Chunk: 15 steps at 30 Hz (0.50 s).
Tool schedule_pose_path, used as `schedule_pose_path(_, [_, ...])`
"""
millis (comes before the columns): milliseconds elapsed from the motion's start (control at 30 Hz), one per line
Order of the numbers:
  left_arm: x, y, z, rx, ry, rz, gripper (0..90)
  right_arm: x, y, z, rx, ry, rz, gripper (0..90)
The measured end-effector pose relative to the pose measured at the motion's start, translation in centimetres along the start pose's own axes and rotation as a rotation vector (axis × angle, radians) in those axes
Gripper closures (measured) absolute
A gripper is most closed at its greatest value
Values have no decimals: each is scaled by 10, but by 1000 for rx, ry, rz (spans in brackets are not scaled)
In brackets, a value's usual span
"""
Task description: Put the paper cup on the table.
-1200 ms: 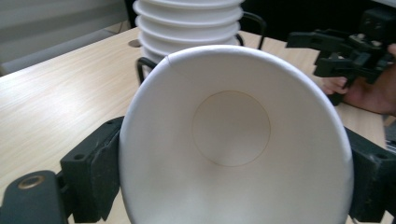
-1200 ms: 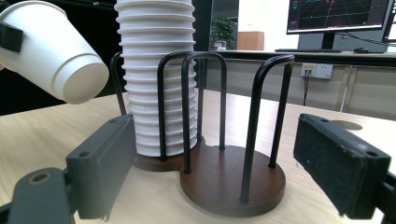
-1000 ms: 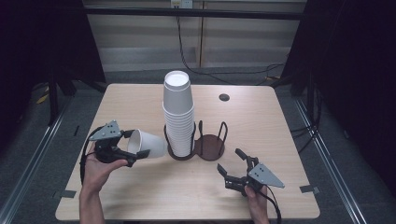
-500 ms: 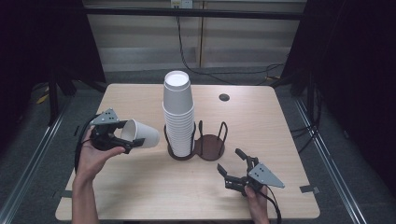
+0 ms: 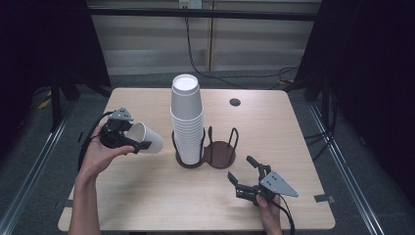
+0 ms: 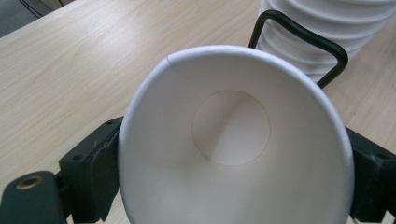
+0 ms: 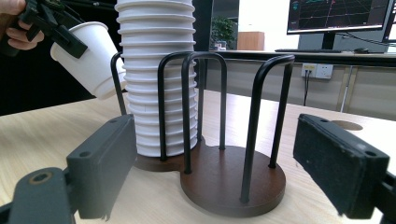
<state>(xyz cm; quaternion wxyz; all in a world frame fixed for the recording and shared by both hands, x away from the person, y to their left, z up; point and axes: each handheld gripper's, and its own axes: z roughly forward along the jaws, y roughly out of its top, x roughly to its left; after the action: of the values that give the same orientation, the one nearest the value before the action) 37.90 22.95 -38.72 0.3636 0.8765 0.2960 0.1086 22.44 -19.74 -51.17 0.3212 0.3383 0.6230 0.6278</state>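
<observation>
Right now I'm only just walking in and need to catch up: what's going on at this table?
A person works with tongs in each hand. The left tongs grip a single white paper cup, held tilted in the air left of the stack of cups. That stack fills one side of a double cup holder; its other side is empty. The right tongs rest open on the table, facing the holder.

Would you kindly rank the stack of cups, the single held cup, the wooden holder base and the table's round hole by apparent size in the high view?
1. stack of cups
2. wooden holder base, though the stack hides part of it
3. single cup in the left gripper, lying sideways
4. round hole
</observation>
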Motion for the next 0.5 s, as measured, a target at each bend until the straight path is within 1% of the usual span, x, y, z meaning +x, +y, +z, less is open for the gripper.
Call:
schedule_pose_path(67, [0,3,0,9,-11,9,106,0,0,0,1,0,0,131])
schedule_pose_path(100, [0,4,0,19,-6,10,106,0,0,0,1,0,1,131])
schedule_pose_path(167, [0,7,1,49,-8,23,106,0,0,0,1,0,1,131])
schedule_pose_path(233, [0,10,2,65,0,29,106,0,0,0,1,-1,1,131])
schedule_pose_path(300, [1,13,5,91,15,50,105,0,0,0,1,0,1,131])
schedule_pose_path(367, [3,14,6,104,5,43,103,0,0,0,1,0,1,131])
schedule_pose_path(400, [3,14,7,105,5,49,102,0,0,0,0,0,0,131])
schedule_pose_path(467, [4,14,10,132,11,67,101,0,0,0,1,0,0,130])
schedule_pose_path(500, [5,13,13,148,12,62,101,0,0,0,1,-1,1,131])
